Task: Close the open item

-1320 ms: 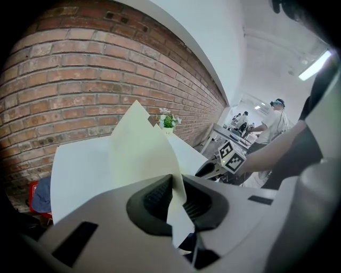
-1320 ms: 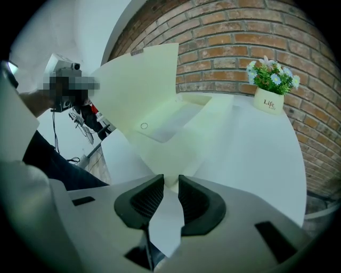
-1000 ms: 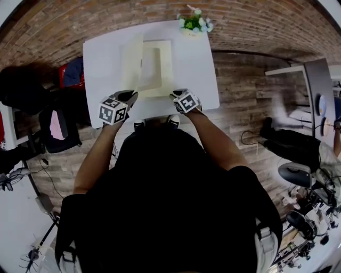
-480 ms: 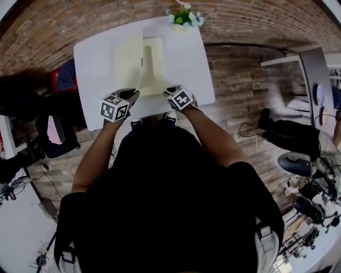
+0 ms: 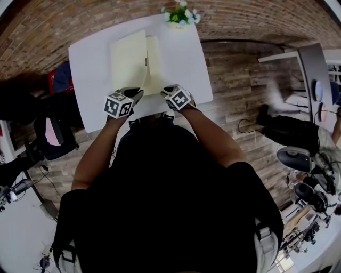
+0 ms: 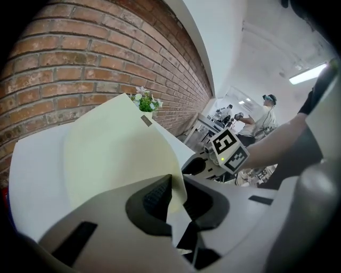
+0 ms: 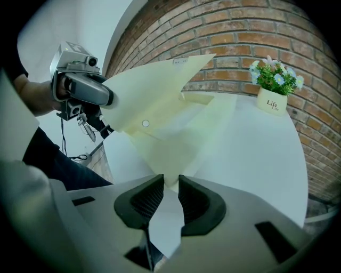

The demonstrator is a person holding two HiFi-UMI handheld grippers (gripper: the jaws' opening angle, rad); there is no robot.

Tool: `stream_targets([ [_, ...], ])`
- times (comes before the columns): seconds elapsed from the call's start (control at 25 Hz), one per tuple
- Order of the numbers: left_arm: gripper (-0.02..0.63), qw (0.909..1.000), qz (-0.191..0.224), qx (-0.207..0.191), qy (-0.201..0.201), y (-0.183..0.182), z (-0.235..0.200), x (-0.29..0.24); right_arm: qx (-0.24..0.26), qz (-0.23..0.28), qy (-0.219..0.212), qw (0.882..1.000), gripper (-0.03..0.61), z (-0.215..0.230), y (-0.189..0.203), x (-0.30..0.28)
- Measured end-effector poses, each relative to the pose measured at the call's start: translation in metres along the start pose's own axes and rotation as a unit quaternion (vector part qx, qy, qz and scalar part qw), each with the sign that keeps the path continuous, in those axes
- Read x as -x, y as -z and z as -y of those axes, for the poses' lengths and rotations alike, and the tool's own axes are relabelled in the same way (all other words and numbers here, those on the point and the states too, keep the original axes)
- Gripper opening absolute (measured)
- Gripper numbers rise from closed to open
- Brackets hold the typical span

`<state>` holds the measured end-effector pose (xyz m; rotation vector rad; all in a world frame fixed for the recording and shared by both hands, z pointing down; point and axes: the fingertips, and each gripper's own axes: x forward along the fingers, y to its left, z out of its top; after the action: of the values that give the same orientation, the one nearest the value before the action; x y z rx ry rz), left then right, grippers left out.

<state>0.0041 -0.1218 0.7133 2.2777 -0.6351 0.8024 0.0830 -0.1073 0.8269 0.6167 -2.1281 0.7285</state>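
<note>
Head view: the folder [image 5: 139,64] lies mid-desk [image 5: 186,58], toward the far side. It's still open, with the cover [image 5: 128,61] lifted and not down on the base yet.
Left gripper [image 5: 136,95]: jaws clenched on the near corner of the cover. The sheet runs right between the pads and curls a bit there.
Right gripper [image 5: 166,89]: jaws pinched on the near edge of the base, basically pinning it.
Worry #1: the cover is thin and floppy, and I've only got a corner of it. If that grip is as light as it looks, I'd guess it slips out mid-swing and flops back open.
Worry #2: creasing. Swing the corner faster than the rest of the sheet follows and it could buckle at that curl.
Worry #3: the two grippers fighting each other. Pull them apart and the fold takes the strain, or the whole folder gets dragged toward my edge of the desk.
Worry #4: cover landing skewed, so the edges don't line up and it sits half shut.
Folder contents: I see pale inner panels, maybe a pocket. Can't tell if any loose paper is in there.
Pot [image 5: 180,20]: small white one at the far edge holding flowers [image 5: 181,11]. It's apart from the folder, so probably not in my way.
</note>
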Motion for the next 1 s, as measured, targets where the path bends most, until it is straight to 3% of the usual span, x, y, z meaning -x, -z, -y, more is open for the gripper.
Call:
stream_targets([
  [1.0, 0.051, 0.9963, -0.064, 0.005, 0.058, 0.009, -0.001, -0.059, -0.020, -0.008, -0.006, 1.000, 0.106, 0.001, 0.007, -0.002],
])
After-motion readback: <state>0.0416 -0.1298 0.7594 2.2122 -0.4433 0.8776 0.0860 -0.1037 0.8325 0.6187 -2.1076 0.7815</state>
